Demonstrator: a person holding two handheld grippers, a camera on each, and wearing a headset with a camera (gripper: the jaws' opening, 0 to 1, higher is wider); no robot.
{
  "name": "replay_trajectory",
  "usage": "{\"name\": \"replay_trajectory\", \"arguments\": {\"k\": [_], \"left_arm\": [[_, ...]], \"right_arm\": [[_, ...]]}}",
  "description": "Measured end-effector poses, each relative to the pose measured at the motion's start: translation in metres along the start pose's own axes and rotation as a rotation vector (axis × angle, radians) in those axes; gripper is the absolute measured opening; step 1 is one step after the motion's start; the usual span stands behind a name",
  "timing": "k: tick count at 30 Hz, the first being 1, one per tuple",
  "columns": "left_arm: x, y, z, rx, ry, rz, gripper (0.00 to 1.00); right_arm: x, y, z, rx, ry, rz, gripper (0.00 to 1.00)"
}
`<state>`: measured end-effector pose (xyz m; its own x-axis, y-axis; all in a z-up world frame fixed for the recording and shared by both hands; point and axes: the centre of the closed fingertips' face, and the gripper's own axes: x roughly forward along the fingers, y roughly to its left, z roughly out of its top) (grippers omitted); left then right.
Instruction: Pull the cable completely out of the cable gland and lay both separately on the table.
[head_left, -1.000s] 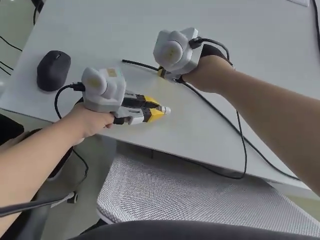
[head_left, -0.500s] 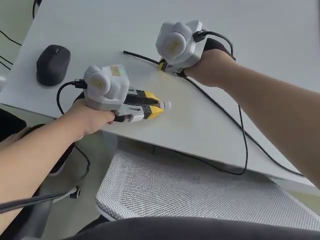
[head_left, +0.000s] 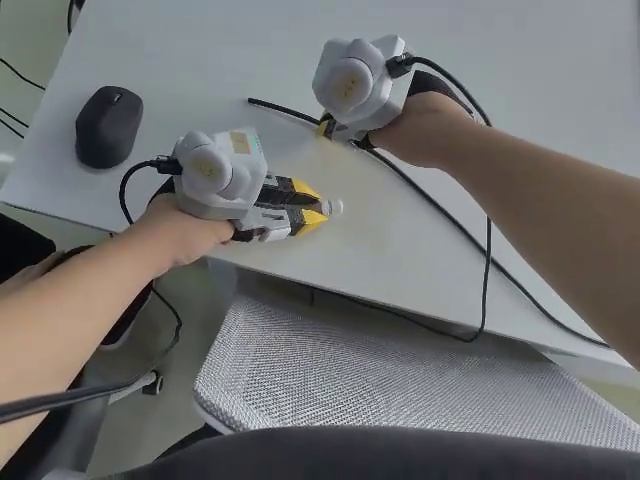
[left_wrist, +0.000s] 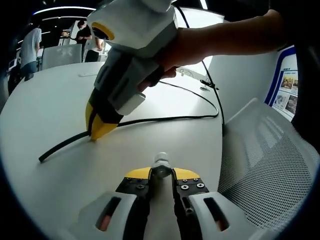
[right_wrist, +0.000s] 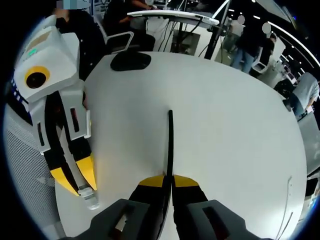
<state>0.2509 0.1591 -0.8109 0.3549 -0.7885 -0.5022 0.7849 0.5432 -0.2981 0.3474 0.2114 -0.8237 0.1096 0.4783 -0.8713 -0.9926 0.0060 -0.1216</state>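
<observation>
The cable (head_left: 280, 110) and the cable gland (head_left: 333, 207) are already apart. The right gripper (head_left: 325, 130) stands tip-down on the table (head_left: 520, 120), its fingers pressed together on the black cable. From that pinch a short free end runs along the surface toward the mouse (head_left: 108, 125) and stops well short of it. The rest of the cable trails off on the side away from the mouse.

The left gripper (head_left: 318, 208) pinches the small pale gland at the very tips of its fingers. It holds the gland near the table's front edge, farther from the mouse than the cable's free end. Whether the gland touches the surface cannot be told.

The pulling looks done, and what remains is laying both pieces down.

The gland appears to be hard, light, smooth plastic and roundish, so it may slip from so shallow a grip or roll once freed. It is best lowered until it rests on the table, somewhat closer to the mouse and away from the edge, before the fingers spread.

The cable looks thin and flexible with a little spring. It already lies flat, so releasing it where it is held should be enough.
</observation>
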Motion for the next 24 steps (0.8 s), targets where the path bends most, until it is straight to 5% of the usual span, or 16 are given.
{"name": "replay_trajectory", "arguments": {"k": [15,24], "left_arm": [[0.003,0.003,0.002,-0.019,-0.005,0.013,0.2],[0.0,0.007,0.001,-0.025,-0.003,0.03,0.22]], "right_arm": [[-0.003,-0.003,0.0,0.015,0.001,-0.022,0.06],[-0.023,-0.015,0.006,0.055,-0.06,-0.051,0.14]]}}
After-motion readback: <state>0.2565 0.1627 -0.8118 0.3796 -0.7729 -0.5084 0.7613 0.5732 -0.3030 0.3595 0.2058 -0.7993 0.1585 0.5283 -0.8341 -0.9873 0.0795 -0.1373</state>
